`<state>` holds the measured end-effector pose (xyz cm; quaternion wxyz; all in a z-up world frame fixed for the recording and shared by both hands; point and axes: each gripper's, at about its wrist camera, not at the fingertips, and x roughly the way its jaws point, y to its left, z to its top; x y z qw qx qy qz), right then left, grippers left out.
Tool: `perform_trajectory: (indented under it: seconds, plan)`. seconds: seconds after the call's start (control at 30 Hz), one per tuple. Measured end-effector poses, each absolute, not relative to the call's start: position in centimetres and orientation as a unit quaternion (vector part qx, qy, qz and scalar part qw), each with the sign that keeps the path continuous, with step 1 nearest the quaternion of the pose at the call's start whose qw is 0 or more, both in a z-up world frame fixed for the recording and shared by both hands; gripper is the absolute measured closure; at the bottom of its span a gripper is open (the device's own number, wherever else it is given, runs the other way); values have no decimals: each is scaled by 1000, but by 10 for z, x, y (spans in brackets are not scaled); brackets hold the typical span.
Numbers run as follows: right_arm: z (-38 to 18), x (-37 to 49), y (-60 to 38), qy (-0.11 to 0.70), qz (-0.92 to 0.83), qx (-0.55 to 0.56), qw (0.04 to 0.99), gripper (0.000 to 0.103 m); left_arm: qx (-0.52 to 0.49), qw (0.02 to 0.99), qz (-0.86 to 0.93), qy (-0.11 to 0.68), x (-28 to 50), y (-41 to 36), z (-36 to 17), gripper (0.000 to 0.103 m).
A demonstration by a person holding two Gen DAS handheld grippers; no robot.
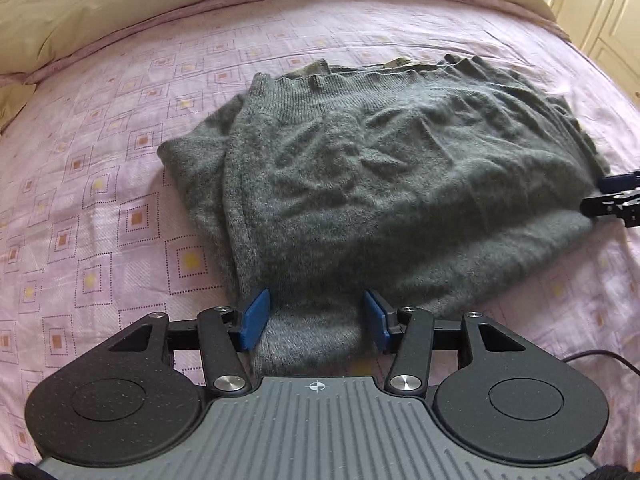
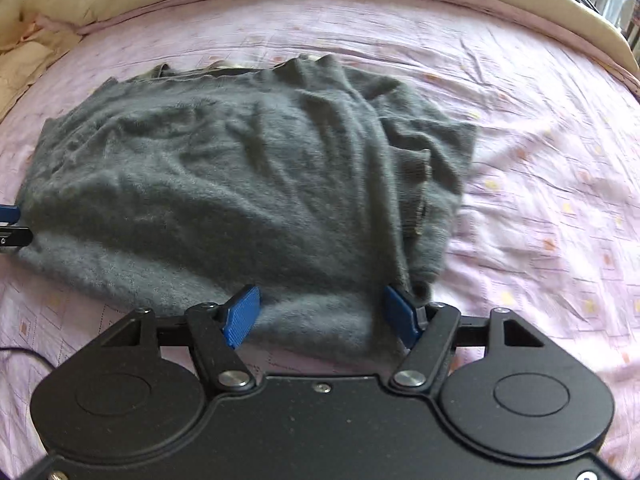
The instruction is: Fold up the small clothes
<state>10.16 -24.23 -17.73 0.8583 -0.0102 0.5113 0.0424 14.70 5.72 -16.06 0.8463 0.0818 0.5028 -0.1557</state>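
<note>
A grey knitted sweater lies folded on the pink patterned bedsheet, its ribbed neckline at the far side. My left gripper is open, and the sweater's near left corner lies between its blue pads without being pinched. In the right wrist view the same sweater fills the middle. There my right gripper is open too, straddling the near right edge of the fabric. Each gripper's tip shows at the edge of the other's view, the right gripper and the left gripper.
A cream duvet is bunched along the far side of the bed. Cream cupboard doors stand at the far right. A black cable trails on the sheet beside the left gripper. Bare sheet lies on both sides of the sweater.
</note>
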Motion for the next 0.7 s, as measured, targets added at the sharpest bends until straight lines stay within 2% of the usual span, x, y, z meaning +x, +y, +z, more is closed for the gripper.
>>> perform_trajectory:
  seconds: [0.03,0.1,0.13,0.17,0.27,0.5,0.63,0.7]
  plan:
    - [-172,99,-245,508,43,-4,860,29,75,848,-150,504,147,57,-156,53]
    - [-164,96,-249,497,41,15,866,13,52,857,-143,493,148,55,-141,53]
    - [-162,93,-250,493,39,28,869,11,36,863,-145,482,149,52,-132,53]
    - [-161,90,-251,490,35,39,870,9,22,868,-146,475,150,49,-125,51]
    - [-155,78,-251,490,18,57,870,8,10,871,-142,470,165,30,-116,35]
    - [-148,52,-251,497,-1,75,865,2,27,870,-120,477,216,-10,-137,34]
    - [-147,39,-255,499,-12,93,862,1,38,852,-94,513,248,-18,-164,31]
    - [-148,35,-258,500,-12,103,860,1,41,850,-87,518,257,-18,-171,9]
